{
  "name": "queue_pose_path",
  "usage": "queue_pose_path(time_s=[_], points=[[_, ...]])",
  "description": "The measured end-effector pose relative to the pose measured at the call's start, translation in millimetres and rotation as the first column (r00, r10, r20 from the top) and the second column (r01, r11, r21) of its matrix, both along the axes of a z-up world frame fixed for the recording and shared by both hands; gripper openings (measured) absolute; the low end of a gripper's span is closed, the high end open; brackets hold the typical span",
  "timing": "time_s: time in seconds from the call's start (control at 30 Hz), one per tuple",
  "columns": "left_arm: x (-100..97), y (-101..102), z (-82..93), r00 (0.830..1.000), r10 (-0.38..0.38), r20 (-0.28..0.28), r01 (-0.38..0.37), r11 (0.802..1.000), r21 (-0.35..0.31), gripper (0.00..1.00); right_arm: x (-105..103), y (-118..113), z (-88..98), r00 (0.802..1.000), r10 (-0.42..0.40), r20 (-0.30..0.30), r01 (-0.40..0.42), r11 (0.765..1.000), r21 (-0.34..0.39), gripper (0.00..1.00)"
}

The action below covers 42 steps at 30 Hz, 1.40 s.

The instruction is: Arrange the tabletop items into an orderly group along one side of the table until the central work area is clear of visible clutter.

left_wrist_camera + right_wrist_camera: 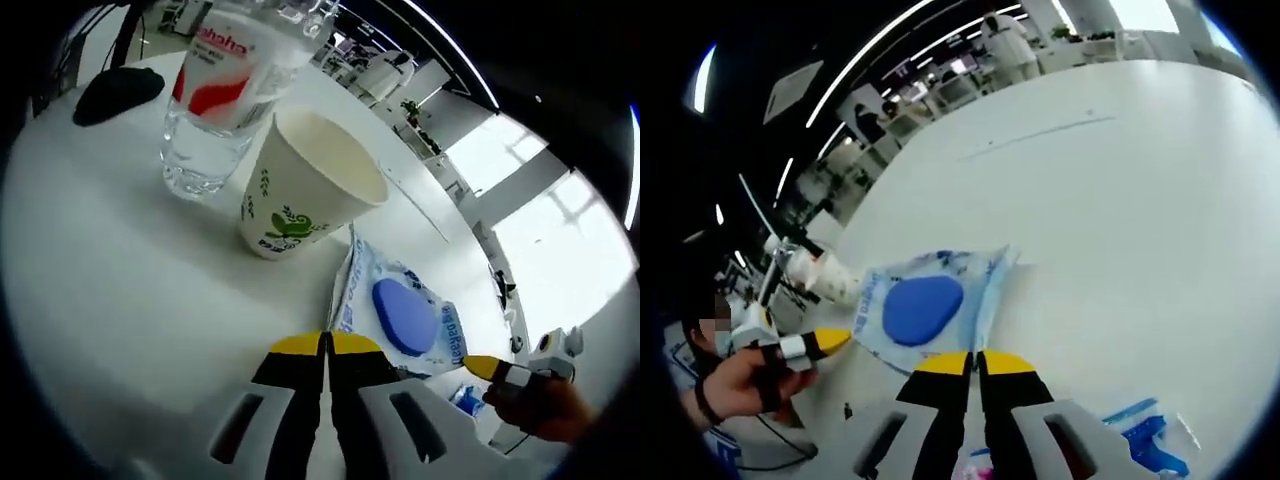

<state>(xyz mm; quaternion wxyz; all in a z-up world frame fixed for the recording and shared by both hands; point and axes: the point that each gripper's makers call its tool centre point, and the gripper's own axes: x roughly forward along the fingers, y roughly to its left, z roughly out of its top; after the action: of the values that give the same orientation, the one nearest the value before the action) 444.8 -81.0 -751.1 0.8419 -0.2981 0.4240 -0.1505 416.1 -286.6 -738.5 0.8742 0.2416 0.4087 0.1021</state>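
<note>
Grouping step under way. Left gripper (327, 345) and right gripper (975, 362): jaws pressed together, holding nothing. Wipes packet (400, 315) lies on the bench (120, 280) just ahead, near the paper cup (300, 185) and water bottle (225, 95). Next, probably: open, grasp packet, slide beside cup.

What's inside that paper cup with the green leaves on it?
The paper cup stands upright on the white table, beside a clear plastic bottle. Its open mouth shows a plain pale inner wall and nothing in it; the bottom is hidden by the near rim.
</note>
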Motion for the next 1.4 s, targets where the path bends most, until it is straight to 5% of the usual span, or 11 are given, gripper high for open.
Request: queue_pose_path(time_s=[0.83,1.4], points=[[11.0,11,2.8,0.998,0.066,-0.01,-0.066,0.996,-0.053,0.01,14,3,-3.4,0.999,-0.05,-0.005,0.05,0.998,0.029,0.02],[-19.3,25,9.4,1.0,-0.013,0.016,0.013,1.0,-0.01,0.04,-11,-12,8.9,0.999,-0.04,0.018,0.04,0.999,0.025,0.08]])
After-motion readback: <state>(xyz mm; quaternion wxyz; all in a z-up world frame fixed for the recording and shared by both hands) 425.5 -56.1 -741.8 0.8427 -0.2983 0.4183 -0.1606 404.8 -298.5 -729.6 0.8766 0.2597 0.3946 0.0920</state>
